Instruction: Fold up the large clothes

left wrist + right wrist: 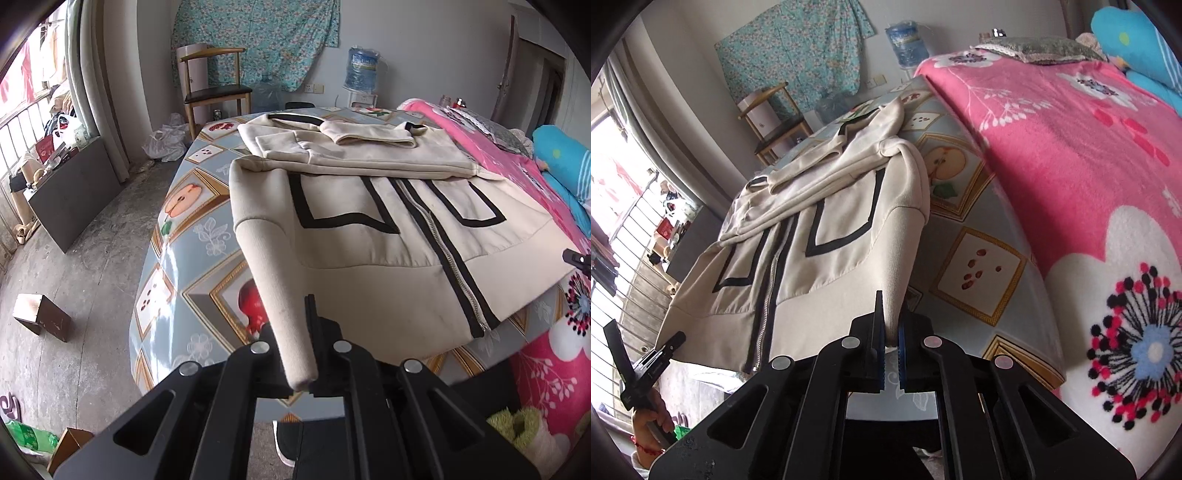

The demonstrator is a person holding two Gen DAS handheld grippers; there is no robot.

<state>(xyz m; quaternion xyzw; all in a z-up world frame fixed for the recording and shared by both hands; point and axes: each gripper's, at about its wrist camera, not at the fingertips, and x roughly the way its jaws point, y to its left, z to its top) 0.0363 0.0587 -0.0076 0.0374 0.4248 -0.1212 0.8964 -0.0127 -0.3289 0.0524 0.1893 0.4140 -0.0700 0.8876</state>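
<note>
The left claw (295, 332) is gripping one sleeve of the cream jacket (369, 240). The right claw (891, 325) is pinching the other sleeve, at six o'clock of the desk (979, 266).

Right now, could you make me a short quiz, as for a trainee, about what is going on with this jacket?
1. True or false: each gripper is shut on one sleeve of the cream jacket.
2. What lies on top of the jacket's far end?
A. a folded cream garment
B. a pillow
C. a water bottle
3. Fill in: the jacket lies on a table beside a bed with a ___ flowered blanket.

Key
1. True: the left gripper pinches the left sleeve, the right gripper the right sleeve.
2. A, the folded garment.
3. Pink, the blanket.
</note>
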